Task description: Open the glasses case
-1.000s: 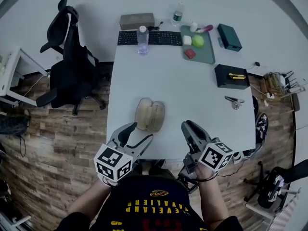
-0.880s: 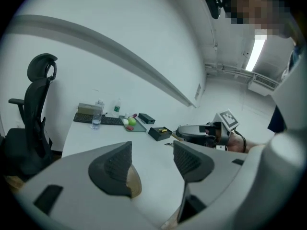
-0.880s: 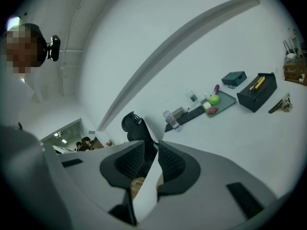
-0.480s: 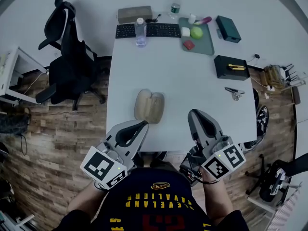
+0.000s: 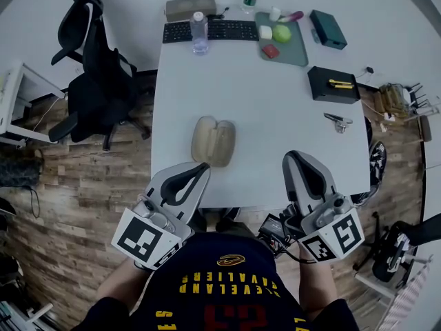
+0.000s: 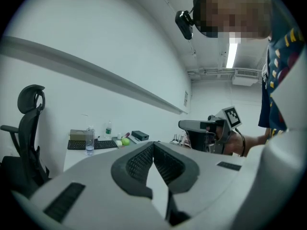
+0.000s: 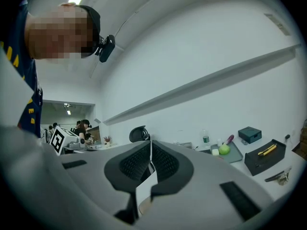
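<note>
The beige glasses case (image 5: 213, 141) lies on the white table (image 5: 275, 116) near its front edge, showing two rounded halves side by side with a seam between them. My left gripper (image 5: 200, 168) hangs above the table's front edge, just below and left of the case. It is shut and empty; its jaws have just been closing. My right gripper (image 5: 294, 158) is held to the right of the case, apart from it. It is also shut and empty after closing. In the left gripper view the pads (image 6: 144, 161) meet with nothing between them. The right gripper view shows its pads (image 7: 163, 163) the same way.
At the table's far end stand a keyboard (image 5: 205, 30), a water bottle (image 5: 199, 34), a brown box (image 5: 190, 7), a green tray (image 5: 295, 52) with an apple (image 5: 281, 32) and a teal box (image 5: 328, 29). A black box (image 5: 332, 85) and a metal tool (image 5: 337, 121) lie right. An office chair (image 5: 96, 81) stands left.
Both grippers have risen and drawn back from the case toward the person. The left jaws, open a second ago, have closed; the right jaws have closed too.
</note>
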A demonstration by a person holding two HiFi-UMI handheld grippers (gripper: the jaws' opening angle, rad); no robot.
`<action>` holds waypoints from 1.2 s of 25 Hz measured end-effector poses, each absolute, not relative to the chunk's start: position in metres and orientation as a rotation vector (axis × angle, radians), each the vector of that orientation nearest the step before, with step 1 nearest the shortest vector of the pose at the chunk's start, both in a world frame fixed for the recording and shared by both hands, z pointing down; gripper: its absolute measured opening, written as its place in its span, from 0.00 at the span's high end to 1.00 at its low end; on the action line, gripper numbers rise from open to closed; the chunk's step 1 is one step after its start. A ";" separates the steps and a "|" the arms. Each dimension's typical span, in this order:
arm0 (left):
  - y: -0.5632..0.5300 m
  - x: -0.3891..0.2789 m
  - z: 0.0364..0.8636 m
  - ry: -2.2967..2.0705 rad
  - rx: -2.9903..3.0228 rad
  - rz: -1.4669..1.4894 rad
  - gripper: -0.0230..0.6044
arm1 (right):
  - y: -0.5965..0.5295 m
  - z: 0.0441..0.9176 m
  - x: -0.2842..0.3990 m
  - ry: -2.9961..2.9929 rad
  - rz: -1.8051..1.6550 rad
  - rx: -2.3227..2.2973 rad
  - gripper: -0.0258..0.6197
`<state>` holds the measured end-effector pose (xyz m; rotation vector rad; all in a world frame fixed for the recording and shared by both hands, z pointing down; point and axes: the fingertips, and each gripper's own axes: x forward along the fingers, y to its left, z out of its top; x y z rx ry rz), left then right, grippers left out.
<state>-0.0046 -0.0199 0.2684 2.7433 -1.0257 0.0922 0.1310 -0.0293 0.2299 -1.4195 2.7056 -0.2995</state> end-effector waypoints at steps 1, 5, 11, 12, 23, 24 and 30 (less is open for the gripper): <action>-0.021 -0.006 0.268 -1.034 2.743 0.089 0.94 | -0.028 0.230 0.129 2.711 -0.293 -1.412 0.92; -0.021 -0.008 0.268 -1.051 2.737 0.088 0.94 | -0.026 0.230 0.127 2.726 -0.277 -1.403 0.92; -0.022 -0.009 0.269 -1.062 2.732 0.093 0.94 | -0.029 0.227 0.125 2.724 -0.268 -1.396 0.92; -0.022 -0.009 0.269 -1.064 2.732 0.092 0.94 | -0.029 0.227 0.124 2.726 -0.265 -1.394 0.92; -0.023 -0.012 0.269 -1.077 2.726 0.096 0.94 | -0.026 0.228 0.123 2.739 -0.254 -1.393 0.93; -0.023 -0.012 0.270 -1.076 2.725 0.099 0.94 | -0.025 0.228 0.122 2.739 -0.256 -1.394 0.93; -0.026 -0.013 0.267 -1.080 2.727 0.100 0.94 | -0.029 0.224 0.124 2.739 -0.249 -1.396 0.93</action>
